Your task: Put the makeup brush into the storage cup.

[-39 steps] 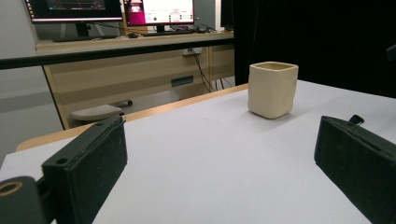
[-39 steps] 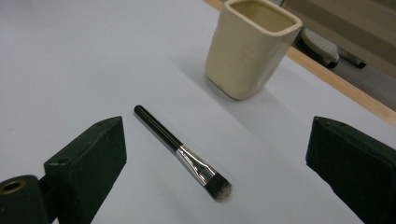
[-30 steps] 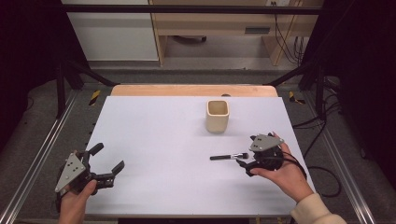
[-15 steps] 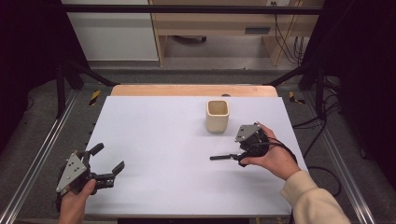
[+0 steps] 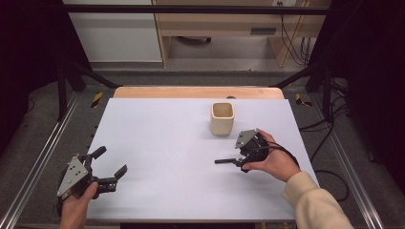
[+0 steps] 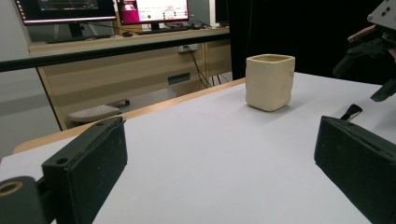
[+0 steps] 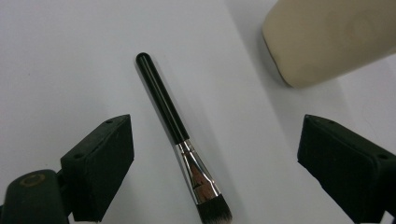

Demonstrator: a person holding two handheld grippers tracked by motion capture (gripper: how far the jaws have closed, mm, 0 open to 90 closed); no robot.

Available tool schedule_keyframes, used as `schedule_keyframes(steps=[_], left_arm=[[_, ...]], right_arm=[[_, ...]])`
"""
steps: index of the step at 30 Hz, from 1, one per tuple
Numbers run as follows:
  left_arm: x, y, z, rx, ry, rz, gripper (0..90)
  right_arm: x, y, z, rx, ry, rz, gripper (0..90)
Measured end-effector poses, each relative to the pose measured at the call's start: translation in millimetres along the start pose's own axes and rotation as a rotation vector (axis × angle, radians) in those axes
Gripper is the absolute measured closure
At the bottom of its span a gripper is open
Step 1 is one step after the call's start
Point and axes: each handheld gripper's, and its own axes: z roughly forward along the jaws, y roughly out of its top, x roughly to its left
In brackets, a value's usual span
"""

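A black-handled makeup brush (image 7: 163,102) with a silver ferrule lies flat on the white table (image 5: 157,138). In the high view its handle (image 5: 223,161) sticks out to the left from under my right gripper (image 5: 244,159). That gripper (image 7: 215,154) hovers open above the brush, one jaw on each side and neither touching it. A cream square cup (image 5: 222,118) stands upright just beyond, also near the right gripper's camera (image 7: 327,37). My left gripper (image 5: 111,161) rests open near the front left edge with nothing in it (image 6: 219,154); it looks towards the cup (image 6: 270,81).
The table's wooden far edge (image 5: 191,92) lies behind the cup. Metal rails (image 5: 43,157) run along both sides. Cables (image 5: 329,129) hang off to the right. Beyond the table stand a desk and monitors (image 6: 140,9).
My right gripper has shifted left and tipped down over the brush's head end. The brush, the cup and my left gripper have stayed where they were.
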Motion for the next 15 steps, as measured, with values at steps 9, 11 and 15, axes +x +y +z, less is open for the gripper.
schedule_keyframes(steps=[9, 11, 15], left_arm=[[0.7, 0.0, -0.6, -0.001, 0.002, 0.003, 2.1], [0.8, -0.1, -0.8, 0.000, 0.003, 0.005, 2.1], [1.2, -0.1, -1.0, -0.002, 0.003, 0.002, 2.1]], right_arm=[[2.0, 0.9, 7.9, 0.008, 0.007, -0.039, 11.9], [2.5, 1.3, 8.9, 0.009, 0.004, -0.039, 13.5], [3.1, 1.9, 11.7, 0.017, 0.010, -0.046, 19.3]])
